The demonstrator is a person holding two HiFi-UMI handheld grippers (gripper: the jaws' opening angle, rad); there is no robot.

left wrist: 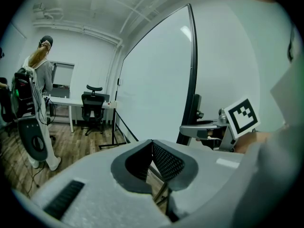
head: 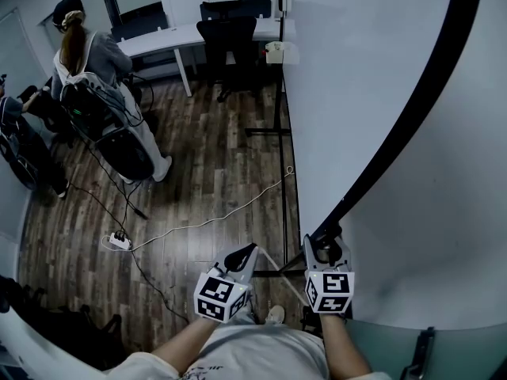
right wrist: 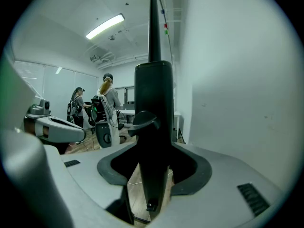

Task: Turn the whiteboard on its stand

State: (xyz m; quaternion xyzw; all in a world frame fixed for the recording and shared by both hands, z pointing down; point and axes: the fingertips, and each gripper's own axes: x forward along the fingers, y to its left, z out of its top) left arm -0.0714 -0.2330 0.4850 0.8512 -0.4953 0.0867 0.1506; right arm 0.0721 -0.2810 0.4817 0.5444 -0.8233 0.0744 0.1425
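A person (head: 89, 63) with a ponytail and a backpack rig stands on the wood floor (head: 198, 157), well ahead of the left claw and off to its left. Nearer that claw, still to its left, a white power strip (head: 119, 241) lies on the floor. A pale cable (head: 214, 218) runs from it across the boards ahead of the claw, toward the foot of the black stand (head: 280, 117).

The left claw (head: 249, 250) hovers low over the floor. Its jaws are pressed together at the tips with nothing between them, and it touches nothing.

Far ahead of both claws are a white desk (head: 170, 39) and a black office chair (head: 230, 38).

Just to the right, the right claw (head: 326, 241) is closed on the black frame (right wrist: 153, 103) at the lower edge of the whiteboard (head: 356, 93), one jaw on each side of the frame. The board's white face rises up and away from this claw, to the left of the frame. It sits upright on the stand, whose upright pole stands ahead of the gap between the two claws.
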